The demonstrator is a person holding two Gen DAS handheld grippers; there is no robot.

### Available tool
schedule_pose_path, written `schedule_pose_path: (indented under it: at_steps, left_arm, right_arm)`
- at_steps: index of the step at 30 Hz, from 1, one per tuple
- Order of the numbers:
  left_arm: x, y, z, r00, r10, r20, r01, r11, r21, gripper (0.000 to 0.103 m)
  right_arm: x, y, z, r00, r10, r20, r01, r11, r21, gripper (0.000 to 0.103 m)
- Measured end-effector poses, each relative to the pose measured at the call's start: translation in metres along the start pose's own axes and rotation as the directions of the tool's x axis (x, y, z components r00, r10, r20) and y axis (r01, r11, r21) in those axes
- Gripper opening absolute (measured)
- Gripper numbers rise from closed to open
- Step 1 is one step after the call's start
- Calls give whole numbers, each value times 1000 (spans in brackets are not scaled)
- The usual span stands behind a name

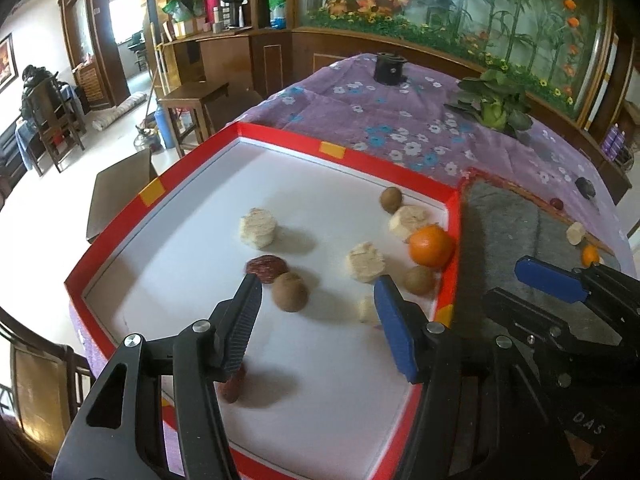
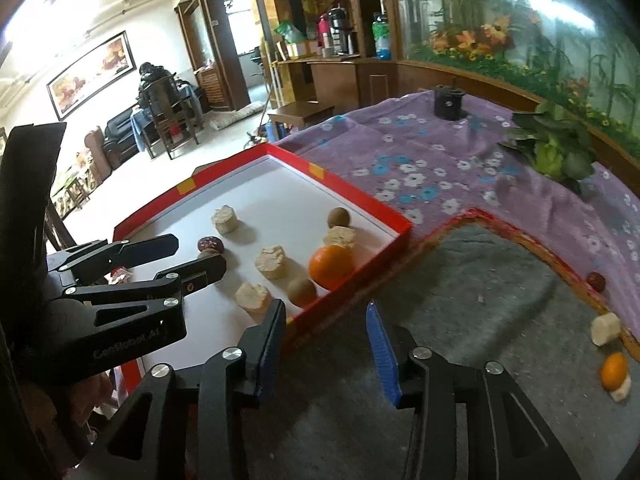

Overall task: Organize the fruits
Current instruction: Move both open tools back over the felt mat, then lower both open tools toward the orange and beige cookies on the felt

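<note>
A red tray [image 1: 280, 138] with a white floor holds an orange [image 1: 431, 246], several pale banana chunks [image 1: 258, 227], brown round fruits [image 1: 290, 292] and a dark red date [image 1: 267, 267]. My left gripper [image 1: 318, 284] hangs open over the tray, with a brown fruit lying loose between its fingers. My right gripper [image 2: 325, 310] is open and empty over the tray's near corner and the grey mat [image 2: 460, 280]. On the mat's right edge lie a banana chunk [image 2: 605, 328], a small orange [image 2: 614, 370] and a red date [image 2: 596, 280].
A purple flowered cloth [image 2: 420, 160] covers the table. A leafy green plant [image 2: 556, 148] and a black cylinder [image 2: 450, 102] stand at the back. A person sits at a table far off on the left. Another date [image 1: 234, 386] lies under my left finger.
</note>
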State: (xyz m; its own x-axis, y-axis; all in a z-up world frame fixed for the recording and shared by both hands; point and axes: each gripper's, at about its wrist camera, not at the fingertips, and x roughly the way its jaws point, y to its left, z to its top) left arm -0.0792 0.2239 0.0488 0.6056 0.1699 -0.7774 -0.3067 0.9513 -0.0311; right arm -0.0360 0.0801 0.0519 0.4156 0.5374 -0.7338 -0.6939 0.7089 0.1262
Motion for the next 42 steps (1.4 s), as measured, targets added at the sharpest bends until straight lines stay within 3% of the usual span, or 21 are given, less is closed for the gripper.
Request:
schedule_pose_path:
  at_steps: [6,10,21,29,42]
  left_arm:
    - [-2,-26,2,1000,-28,-4,28,999,34,59]
    - [-5,-45,3,999,-53,0,52,997,58,69]
    - [-6,-119,5,992,-124,-23,126,978,169,69]
    - [-1,-170,4,979,-189,-70,200,955,221,69]
    - [14,-237,21,952,-275,-137,301,923,241,69]
  right_arm:
    - [-14,-20,-13,999,-32,-2,32,999,40,49]
    - [-24,-37,-26,998,-58,-9,59,996,70,49]
    - [-71,-97,-62,987,-160,2,158,971,178,50]
    - [-103,-151,-95,971,-238,-10,232,932,279,51]
    - [-123,-203,-122,964,-267,-7,252,897,363,52]
